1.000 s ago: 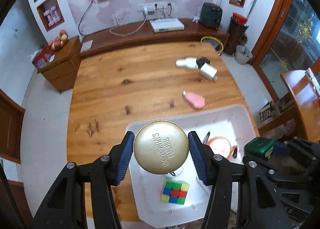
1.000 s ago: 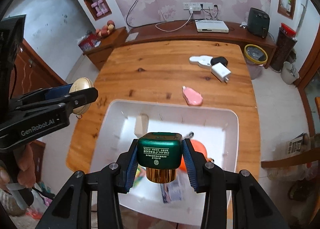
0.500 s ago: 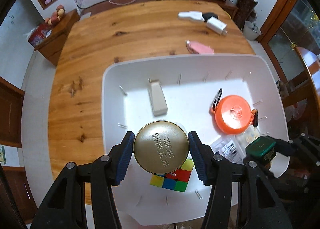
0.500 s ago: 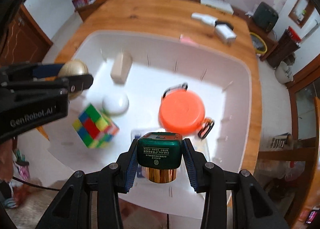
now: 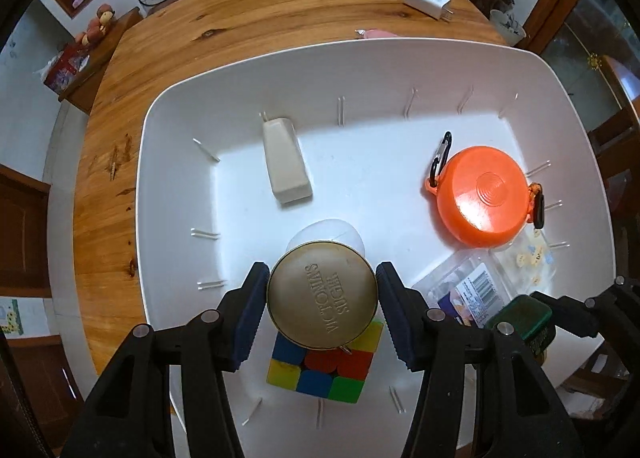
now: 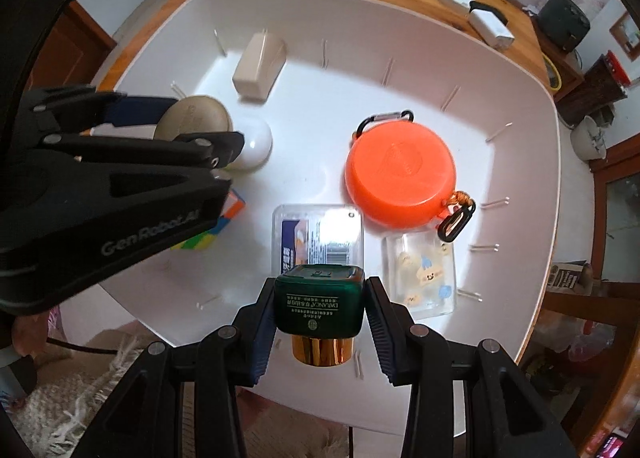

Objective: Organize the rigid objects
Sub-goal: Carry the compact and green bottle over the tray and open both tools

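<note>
We have brought both tools down over the white bin (image 5: 180,105): our left tool (image 5: 322,304) pinches the gold tin (image 5: 322,300) above the cube (image 5: 320,374), our right tool (image 6: 320,306) clamps the green jar (image 6: 320,306) near the bin's near edge. Release seems next.

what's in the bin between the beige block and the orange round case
Nothing: in both wrist views the white bin floor between the beige block and the orange round case is bare.
</note>
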`<state>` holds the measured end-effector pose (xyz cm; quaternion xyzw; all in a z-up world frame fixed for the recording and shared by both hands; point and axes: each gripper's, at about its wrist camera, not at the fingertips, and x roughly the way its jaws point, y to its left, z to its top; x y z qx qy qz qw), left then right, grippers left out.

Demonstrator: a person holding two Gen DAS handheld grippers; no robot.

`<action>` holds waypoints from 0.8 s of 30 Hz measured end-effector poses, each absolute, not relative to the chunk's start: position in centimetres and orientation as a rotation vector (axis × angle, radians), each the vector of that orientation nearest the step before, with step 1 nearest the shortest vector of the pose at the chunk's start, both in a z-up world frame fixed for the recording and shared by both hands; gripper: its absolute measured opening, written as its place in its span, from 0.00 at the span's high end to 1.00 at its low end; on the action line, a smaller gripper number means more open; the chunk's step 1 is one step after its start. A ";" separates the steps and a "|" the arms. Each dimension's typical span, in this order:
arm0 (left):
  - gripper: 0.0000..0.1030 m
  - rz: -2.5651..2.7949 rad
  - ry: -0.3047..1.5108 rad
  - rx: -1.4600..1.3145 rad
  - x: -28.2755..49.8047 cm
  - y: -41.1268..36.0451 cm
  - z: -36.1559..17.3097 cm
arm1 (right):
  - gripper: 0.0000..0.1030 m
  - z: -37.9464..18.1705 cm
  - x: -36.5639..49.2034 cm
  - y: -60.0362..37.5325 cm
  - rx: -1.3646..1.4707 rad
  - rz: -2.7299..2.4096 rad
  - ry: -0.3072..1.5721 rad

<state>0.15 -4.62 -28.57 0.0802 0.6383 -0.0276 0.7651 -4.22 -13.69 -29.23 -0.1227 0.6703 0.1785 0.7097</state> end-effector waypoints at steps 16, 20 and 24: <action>0.21 -0.037 1.427 0.152 0.3 -4.1 -28.9 | 0.35 -28.9 -4.5 -13.7 -0.329 0.364 1.449; 0.16 -0.016 1.412 0.184 0.1 -4.0 -28.3 | 0.35 -28.6 -4.2 -13.9 -0.332 0.361 1.439; 0.16 -0.018 1.403 0.165 0.1 -3.8 -27.4 | 0.35 -28.3 -4.0 -14.1 -0.330 0.358 1.425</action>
